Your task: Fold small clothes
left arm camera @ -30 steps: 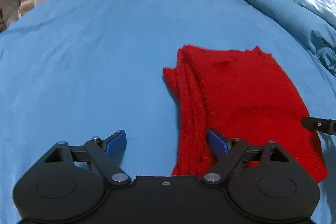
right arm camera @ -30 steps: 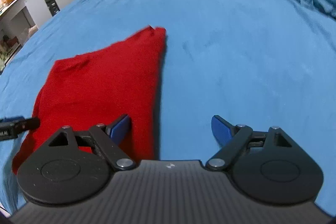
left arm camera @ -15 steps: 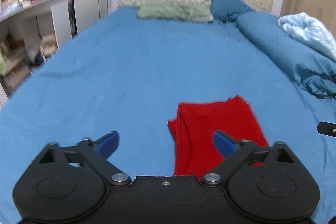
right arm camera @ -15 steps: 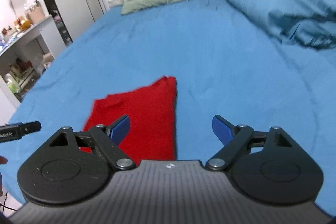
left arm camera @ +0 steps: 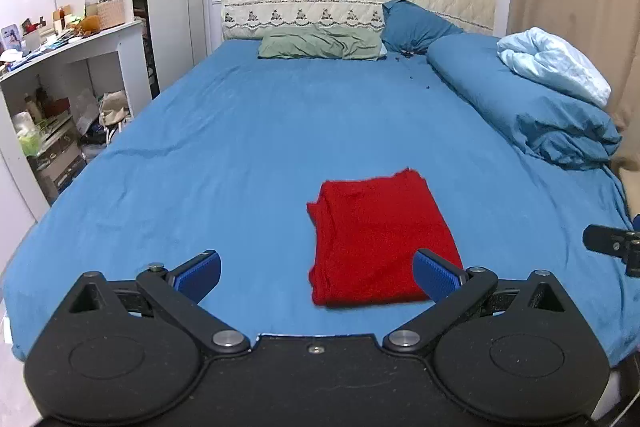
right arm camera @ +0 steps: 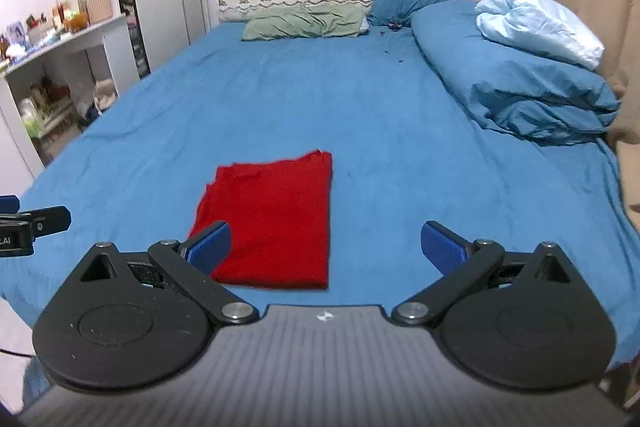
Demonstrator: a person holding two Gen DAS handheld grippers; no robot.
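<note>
A red garment [left arm camera: 380, 239] lies folded into a flat rectangle on the blue bed sheet [left arm camera: 240, 155], near the bed's front edge. It also shows in the right wrist view [right arm camera: 276, 223]. My left gripper [left arm camera: 316, 275] is open and empty, held back from and above the garment's left part. My right gripper [right arm camera: 326, 247] is open and empty, held back from and above the garment's right edge. Each gripper's tip shows at the edge of the other's view.
A rolled blue duvet [left arm camera: 520, 99] with a pale blue blanket [left arm camera: 556, 67] lies along the bed's right side. A green pillow [left arm camera: 320, 47] and a blue pillow [left arm camera: 416, 27] rest at the headboard. White shelves [left arm camera: 60, 99] stand left of the bed.
Both grippers have pulled back and up from the folded red garment, which now looks smaller and farther away. The garment has stayed in place. Both grippers stay open.
</note>
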